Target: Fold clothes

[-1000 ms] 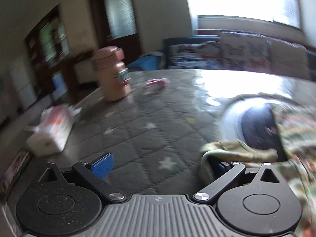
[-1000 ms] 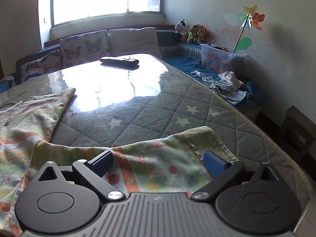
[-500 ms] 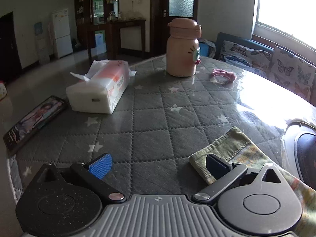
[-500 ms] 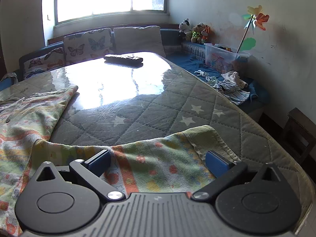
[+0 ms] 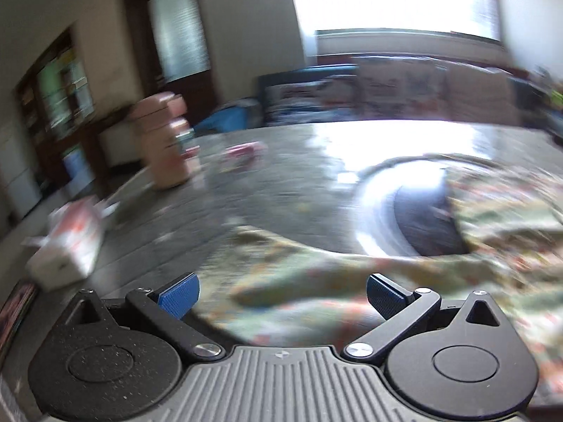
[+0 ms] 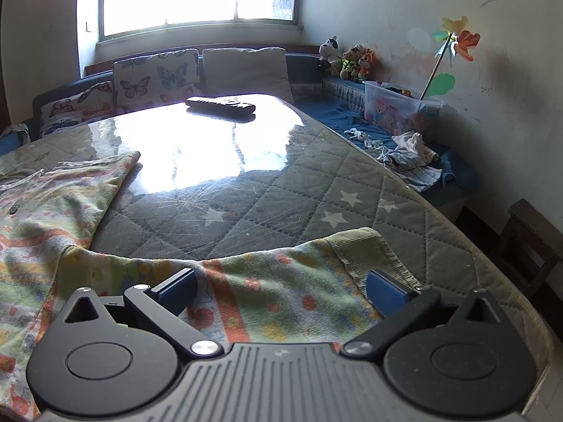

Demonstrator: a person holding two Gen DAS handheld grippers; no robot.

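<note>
A patterned children's garment (image 6: 42,211) lies spread on the quilted table (image 6: 281,190), its sleeve with a green ribbed cuff (image 6: 366,249) stretched toward the right. My right gripper (image 6: 279,290) stands open just above that sleeve, one blue pad on each side of it. In the blurred left wrist view, my left gripper (image 5: 281,292) is open over another part of the same garment (image 5: 316,274), which runs off to the right.
A pink bottle (image 5: 165,147), a tissue pack (image 5: 70,246) and a small pink item (image 5: 244,151) sit on the table's left side. A black remote (image 6: 221,104) lies at the far end. A cushioned bench (image 6: 242,66) and a toy bin (image 6: 394,109) line the walls.
My left gripper has swung right, from facing the tissue pack and bottle to sitting over the garment, its view now blurred. The right gripper has barely moved.
</note>
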